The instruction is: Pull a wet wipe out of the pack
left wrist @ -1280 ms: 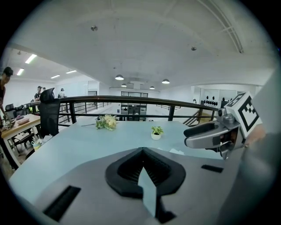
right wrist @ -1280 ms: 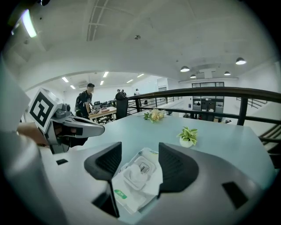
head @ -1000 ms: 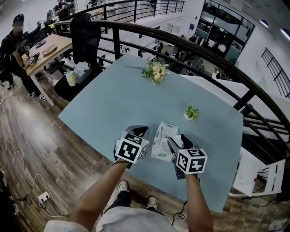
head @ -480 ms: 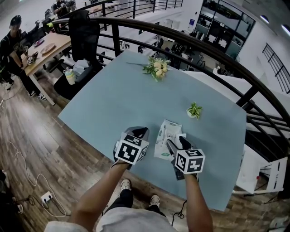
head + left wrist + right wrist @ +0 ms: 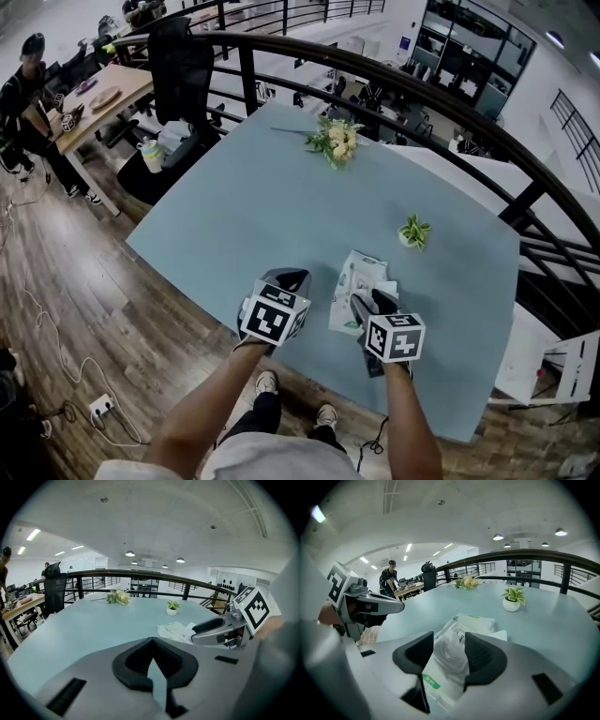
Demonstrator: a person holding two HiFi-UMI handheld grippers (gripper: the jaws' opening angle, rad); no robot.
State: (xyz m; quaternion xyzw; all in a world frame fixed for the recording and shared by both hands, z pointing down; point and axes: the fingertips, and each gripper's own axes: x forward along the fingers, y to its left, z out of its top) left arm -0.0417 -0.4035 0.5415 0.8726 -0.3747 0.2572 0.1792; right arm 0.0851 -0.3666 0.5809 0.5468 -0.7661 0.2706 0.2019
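A white wet-wipe pack [image 5: 360,281] with green print lies flat on the pale blue table [image 5: 262,206], near its front edge. My right gripper [image 5: 373,302] hangs low over the pack's near end. In the right gripper view its pads stand apart on either side of the raised white top of the pack [image 5: 452,651]. The jaws of the right gripper [image 5: 450,639] have just been closing, with that white top between them. My left gripper [image 5: 281,281] is beside the pack on its left, over bare table. Its pads [image 5: 151,641] meet at the tips with nothing between them.
A small potted plant [image 5: 412,231] stands behind the pack, and a flower bunch [image 5: 336,141] lies at the table's far side. A dark railing [image 5: 394,89] curves round the back. An office chair [image 5: 178,70] and a person at a desk [image 5: 23,84] are at the far left.
Both grippers have sunk a little toward the table, the right one down onto the pack's near end. The pack itself has not moved.
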